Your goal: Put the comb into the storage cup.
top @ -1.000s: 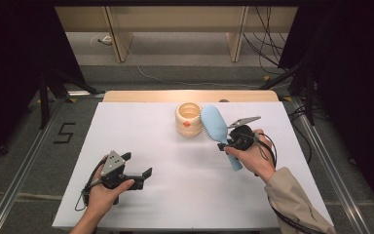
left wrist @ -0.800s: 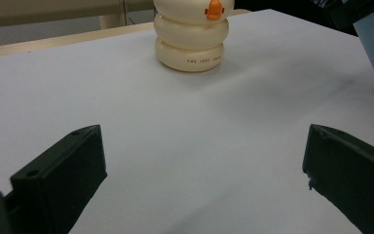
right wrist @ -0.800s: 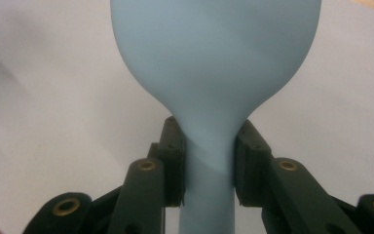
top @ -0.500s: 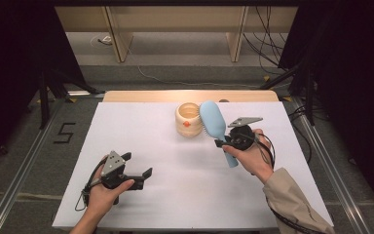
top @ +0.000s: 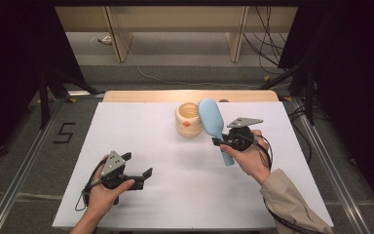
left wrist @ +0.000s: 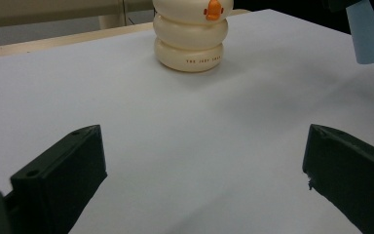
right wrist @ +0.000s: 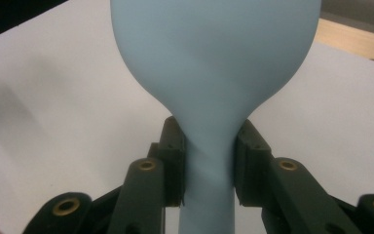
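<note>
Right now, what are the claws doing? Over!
Right claw shut on blue hairbrush, neck pinched, head up beside the cream duck cup. Left claw open, holds nothing, low over the white table. Nothing between brush and cup. Over.

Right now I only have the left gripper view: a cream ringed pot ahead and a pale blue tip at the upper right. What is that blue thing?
Observer: It is the handle end of a light blue hairbrush. The right gripper is shut on its neck and holds it off the table.
Operator: Is the brush head touching the pot?
Observer: In the high view the head overlaps the right rim of the cream pot. I cannot tell whether they touch.
Operator: Is the pot open on top?
Observer: Yes, the high view shows an open mouth.
</note>
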`<state>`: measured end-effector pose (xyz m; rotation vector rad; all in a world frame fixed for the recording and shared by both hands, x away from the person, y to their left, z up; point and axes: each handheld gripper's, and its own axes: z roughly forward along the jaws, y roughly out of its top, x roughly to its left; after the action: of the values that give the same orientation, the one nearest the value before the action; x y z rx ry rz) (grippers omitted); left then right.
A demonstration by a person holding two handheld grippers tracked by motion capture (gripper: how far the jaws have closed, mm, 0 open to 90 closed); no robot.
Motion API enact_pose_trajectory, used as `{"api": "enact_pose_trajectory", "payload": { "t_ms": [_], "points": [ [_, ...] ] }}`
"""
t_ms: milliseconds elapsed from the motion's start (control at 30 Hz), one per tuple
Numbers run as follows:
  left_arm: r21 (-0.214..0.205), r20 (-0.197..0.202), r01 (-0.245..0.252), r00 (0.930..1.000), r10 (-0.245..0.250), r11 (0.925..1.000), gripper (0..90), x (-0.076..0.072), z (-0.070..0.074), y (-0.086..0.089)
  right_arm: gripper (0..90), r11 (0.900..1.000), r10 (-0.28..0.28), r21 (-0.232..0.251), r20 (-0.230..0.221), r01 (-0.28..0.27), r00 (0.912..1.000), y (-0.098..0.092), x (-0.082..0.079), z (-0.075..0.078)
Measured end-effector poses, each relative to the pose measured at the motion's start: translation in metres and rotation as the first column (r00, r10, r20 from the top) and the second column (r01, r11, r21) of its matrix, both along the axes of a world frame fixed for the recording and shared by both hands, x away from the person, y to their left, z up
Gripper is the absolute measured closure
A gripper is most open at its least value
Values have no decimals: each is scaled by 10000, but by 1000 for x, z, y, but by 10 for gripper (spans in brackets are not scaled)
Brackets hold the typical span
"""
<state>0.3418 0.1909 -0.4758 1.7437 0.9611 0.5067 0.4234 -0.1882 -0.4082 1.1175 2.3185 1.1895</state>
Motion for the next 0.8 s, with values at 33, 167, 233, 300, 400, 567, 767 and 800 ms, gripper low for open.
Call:
{"api": "enact_pose_trajectory", "payload": {
  "t_ms": [33,167,233,300,400,567,767,800],
  "points": [
    [-4,-3,-1,10000,1,10000,15,0,0,0,702,10000,-8,71,88,8,10000,0,0,1],
    [-9,-8,2,10000,-2,10000,15,0,0,0,702,9999,-46,150,163,44,9999,1,-1,1],
    [-14,-9,4,10000,-4,10000,15,0,0,0,702,9999,-78,113,301,75,9995,2,-2,1],
    [-11,-8,2,10000,-2,10000,15,0,0,0,702,9998,-77,200,411,69,9991,3,-2,0],
    [-7,-1,7,10000,-7,10000,15,0,0,0,703,9994,-75,352,484,58,9988,5,-3,0],
    [-15,-9,5,10000,-5,10000,15,0,0,-1,703,9984,-69,571,511,40,9987,6,-4,1],
    [-11,-14,36,10000,-36,10000,16,0,0,-2,703,9960,-129,890,538,81,9985,8,-5,0],
    [-17,-13,44,10000,-44,10000,16,0,0,-2,703,9957,-137,926,567,84,9983,8,-5,-1]
  ]
}}
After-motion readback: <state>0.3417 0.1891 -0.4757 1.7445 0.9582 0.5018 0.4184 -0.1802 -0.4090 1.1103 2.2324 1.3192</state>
